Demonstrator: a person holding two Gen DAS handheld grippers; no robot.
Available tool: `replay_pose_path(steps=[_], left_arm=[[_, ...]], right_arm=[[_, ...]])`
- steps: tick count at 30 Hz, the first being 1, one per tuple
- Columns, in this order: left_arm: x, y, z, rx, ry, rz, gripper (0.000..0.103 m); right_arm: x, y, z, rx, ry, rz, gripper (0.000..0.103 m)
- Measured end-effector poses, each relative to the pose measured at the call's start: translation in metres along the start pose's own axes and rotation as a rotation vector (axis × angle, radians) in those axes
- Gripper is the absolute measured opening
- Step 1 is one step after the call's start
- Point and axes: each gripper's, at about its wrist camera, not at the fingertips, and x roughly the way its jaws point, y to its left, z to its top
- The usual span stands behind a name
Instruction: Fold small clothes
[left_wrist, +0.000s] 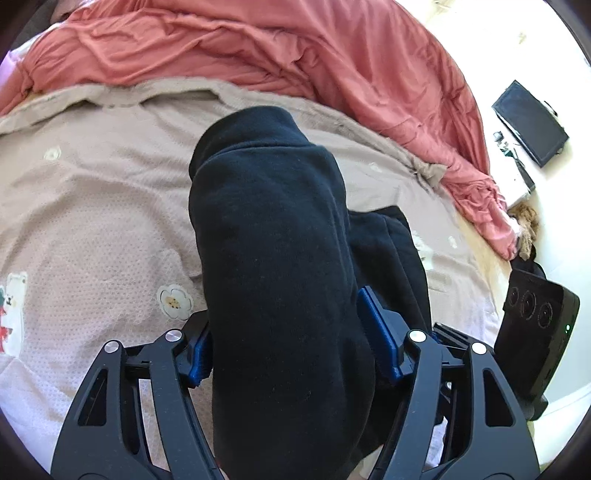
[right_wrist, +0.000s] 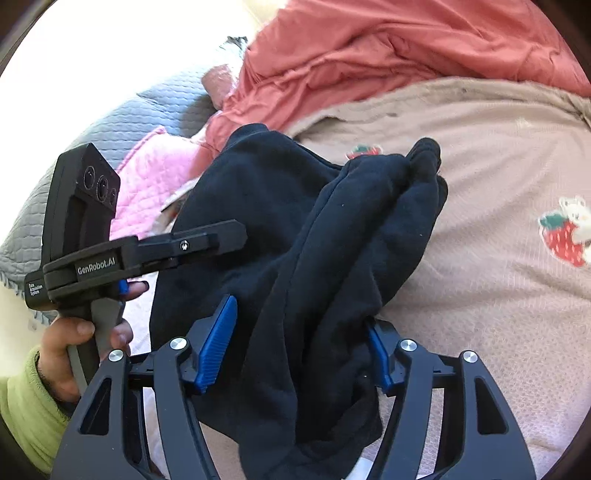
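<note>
Both grippers (left_wrist: 291, 339) (right_wrist: 301, 343) gripping dark garment (left_wrist: 273, 236), bare blanket (left_wrist: 92, 206) w/ room alongside.

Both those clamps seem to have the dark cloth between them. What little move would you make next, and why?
Probably lift a bit more and draw the two apart. The dark garment hangs bunched between the left hand-held gripper and the right hand-held gripper, so it needs spreading flat over the beige blanket before any fold.

A bed (left_wrist: 92, 206) under a beige printed blanket (right_wrist: 480, 229) carries a dark garment (left_wrist: 280, 229) between the claw's pads and a red quilt (left_wrist: 258, 48) beyond.
</note>
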Motion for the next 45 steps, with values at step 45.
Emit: replay_pose_path(steps=[45], left_arm=[[0.038, 0.043, -0.016, -0.009, 0.036, 0.099, 0.069]], right_arm=[[0.040, -0.017, -0.014, 0.115, 0.112, -0.072, 0.074]])
